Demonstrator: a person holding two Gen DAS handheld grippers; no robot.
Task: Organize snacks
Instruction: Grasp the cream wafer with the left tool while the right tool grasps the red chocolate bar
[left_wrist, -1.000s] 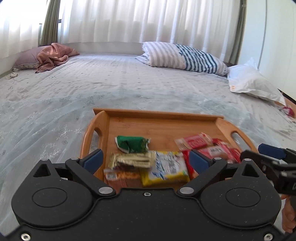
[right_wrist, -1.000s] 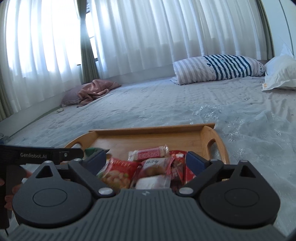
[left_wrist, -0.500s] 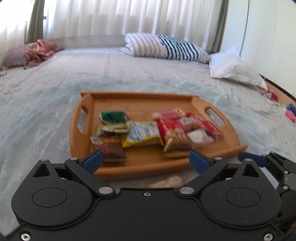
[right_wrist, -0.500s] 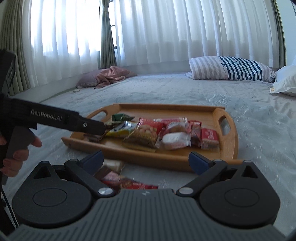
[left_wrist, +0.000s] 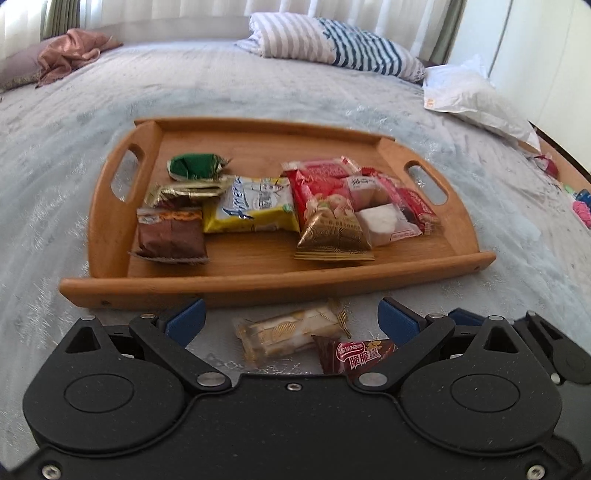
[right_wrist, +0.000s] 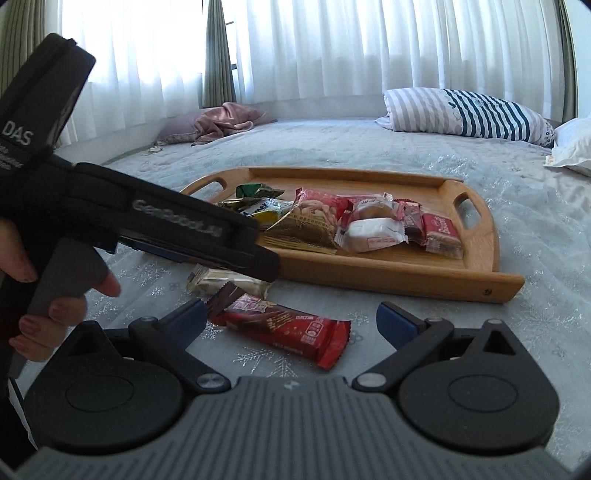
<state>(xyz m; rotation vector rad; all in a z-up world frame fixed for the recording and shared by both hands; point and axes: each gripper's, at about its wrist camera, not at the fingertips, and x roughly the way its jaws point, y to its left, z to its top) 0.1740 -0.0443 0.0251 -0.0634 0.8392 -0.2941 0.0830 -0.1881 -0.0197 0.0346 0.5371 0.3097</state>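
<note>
A wooden tray (left_wrist: 258, 284) (right_wrist: 406, 273) sits on the bed and holds several wrapped snacks: a green packet (left_wrist: 195, 166), a yellow packet (left_wrist: 255, 206), a brown cake (left_wrist: 171, 236), a gold triangular pack (left_wrist: 332, 232) and red packs (right_wrist: 441, 234). Two snacks lie on the bedspread in front of the tray: a pale gold-wrapped bar (left_wrist: 291, 332) (right_wrist: 225, 282) and a red-brown bar (left_wrist: 356, 356) (right_wrist: 284, 325). My left gripper (left_wrist: 291, 319) stands open just above the pale bar. My right gripper (right_wrist: 290, 319) is open over the red-brown bar. Neither holds anything.
The left gripper's body (right_wrist: 166, 229) and a hand (right_wrist: 55, 302) fill the left of the right wrist view. Striped pillow (left_wrist: 332, 48), white pillow (left_wrist: 476, 99) and a pink cloth (left_wrist: 70, 51) lie at the far side of the grey bedspread (left_wrist: 258, 88).
Both grippers have pulled back toward the near side of the tray and tilted down. The two loose bars on the bedspread have come into view between the open fingers.
</note>
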